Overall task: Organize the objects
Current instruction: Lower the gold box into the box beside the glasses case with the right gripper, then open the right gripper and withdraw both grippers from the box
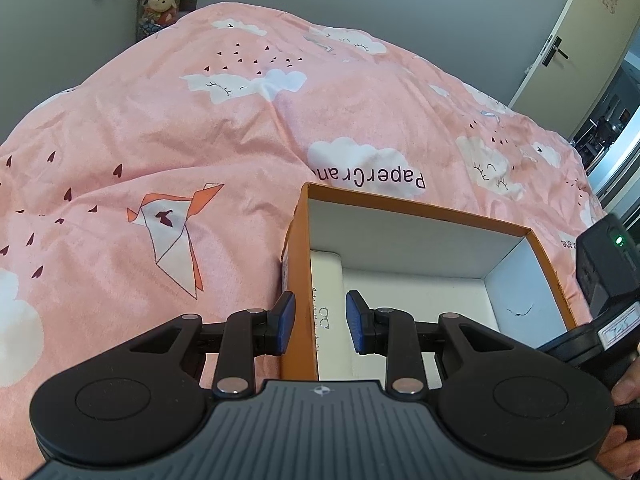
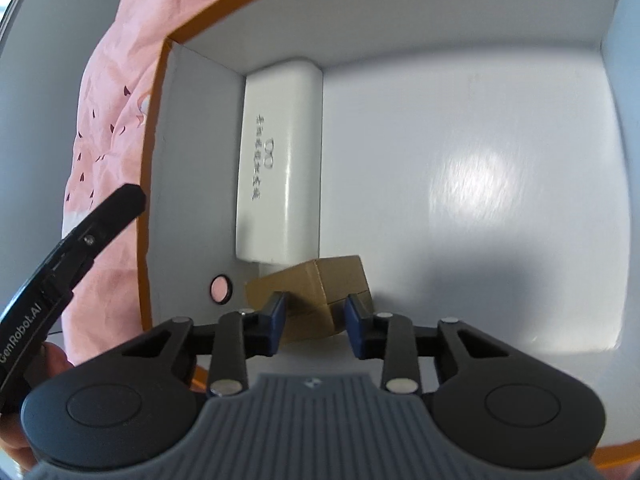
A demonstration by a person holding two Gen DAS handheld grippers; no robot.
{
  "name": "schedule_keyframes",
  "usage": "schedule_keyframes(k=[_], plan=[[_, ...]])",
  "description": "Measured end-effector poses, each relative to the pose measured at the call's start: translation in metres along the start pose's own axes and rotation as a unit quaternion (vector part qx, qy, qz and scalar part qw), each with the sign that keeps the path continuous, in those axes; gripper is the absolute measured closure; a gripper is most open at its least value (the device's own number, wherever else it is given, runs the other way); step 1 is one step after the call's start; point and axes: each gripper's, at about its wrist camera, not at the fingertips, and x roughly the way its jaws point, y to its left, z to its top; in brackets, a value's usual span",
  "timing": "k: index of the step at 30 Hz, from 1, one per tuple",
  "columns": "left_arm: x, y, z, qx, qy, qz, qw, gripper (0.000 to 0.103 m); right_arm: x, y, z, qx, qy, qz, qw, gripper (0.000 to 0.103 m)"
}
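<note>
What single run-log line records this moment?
left gripper: open, astride orange box wall | right gripper: shut on cardboard carton

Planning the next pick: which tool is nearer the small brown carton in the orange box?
Right. The right tool is at the carton, tips flanking it; the left tool straddles the orange box wall, farther off.

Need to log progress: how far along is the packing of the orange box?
Done: a white case lies along the orange box's left wall. In hand: the right hand-held gripper straddles a small cardboard box on the box floor. The left hand-held gripper straddles the box wall. Nothing else to pack is visible.
</note>
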Motion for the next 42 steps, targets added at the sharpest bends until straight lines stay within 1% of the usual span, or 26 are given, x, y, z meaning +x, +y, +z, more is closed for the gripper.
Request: schedule_keyframes(k=[3, 4, 8, 13, 17, 20, 22, 24, 26, 28, 30, 33, 36, 39, 42], plan=[[-0.002, -0.001, 0.000, -0.001, -0.002, 0.000, 1.0000, 0.069, 0.009, 0.001, -0.003, 0.012, 0.019, 0.037, 0.999, 0.082], [-0.003, -0.001, 0.000, -0.001, -0.003, 0.000, 1.0000, 0.069, 0.010, 0.003, -0.004, 0.011, 0.020, 0.043, 0.999, 0.084], [-0.007, -0.002, -0.001, -0.001, -0.006, 0.003, 1.0000, 0.069, 0.014, 0.016, -0.006, -0.009, 0.015, 0.043, 0.999, 0.084], [-0.018, -0.006, -0.003, 0.004, -0.012, 0.006, 0.9999, 0.069, 0.010, 0.018, -0.008, -0.023, 0.005, 0.035, 0.999, 0.084], [-0.036, -0.017, -0.005, 0.013, -0.027, 0.004, 0.9996, 0.069, -0.013, 0.024, -0.020, -0.058, -0.037, 0.031, 0.997, 0.081], [-0.055, -0.029, -0.010, 0.025, -0.039, -0.004, 0.9989, 0.069, -0.039, 0.024, -0.039, -0.088, -0.079, 0.036, 0.992, 0.080], [-0.068, -0.040, -0.016, 0.036, -0.046, -0.012, 0.9983, 0.069, -0.058, 0.023, -0.055, -0.113, -0.116, 0.040, 0.986, 0.079], [-0.080, -0.050, -0.024, 0.045, -0.047, -0.027, 0.9975, 0.069, -0.076, 0.019, -0.074, -0.137, -0.158, 0.042, 0.977, 0.078], [-0.090, -0.059, -0.035, 0.053, -0.042, -0.047, 0.9966, 0.069, -0.092, 0.011, -0.096, -0.157, -0.197, 0.040, 0.967, 0.070], [-0.096, -0.067, -0.048, 0.057, -0.032, -0.066, 0.9957, 0.069, -0.102, 0.005, -0.118, -0.173, -0.226, 0.020, 0.959, 0.069], [-0.096, -0.074, -0.062, 0.056, -0.013, -0.084, 0.9948, 0.069, -0.107, -0.004, -0.139, -0.183, -0.248, -0.009, 0.951, 0.069], [-0.083, -0.080, -0.082, 0.048, 0.022, -0.096, 0.9940, 0.069, -0.107, -0.019, -0.164, -0.185, -0.267, -0.043, 0.945, 0.069], [-0.063, -0.088, -0.102, 0.062, 0.056, -0.108, 0.9907, 0.069, -0.093, -0.032, -0.179, -0.184, -0.276, -0.072, 0.941, 0.069], [-0.045, -0.099, -0.124, 0.101, 0.082, -0.112, 0.9851, 0.069, -0.081, -0.039, -0.198, -0.203, -0.269, -0.101, 0.936, 0.069], [-0.030, -0.105, -0.143, 0.123, 0.105, -0.116, 0.9799, 0.069, -0.066, -0.039, -0.213, -0.245, -0.259, -0.141, 0.924, 0.068]])
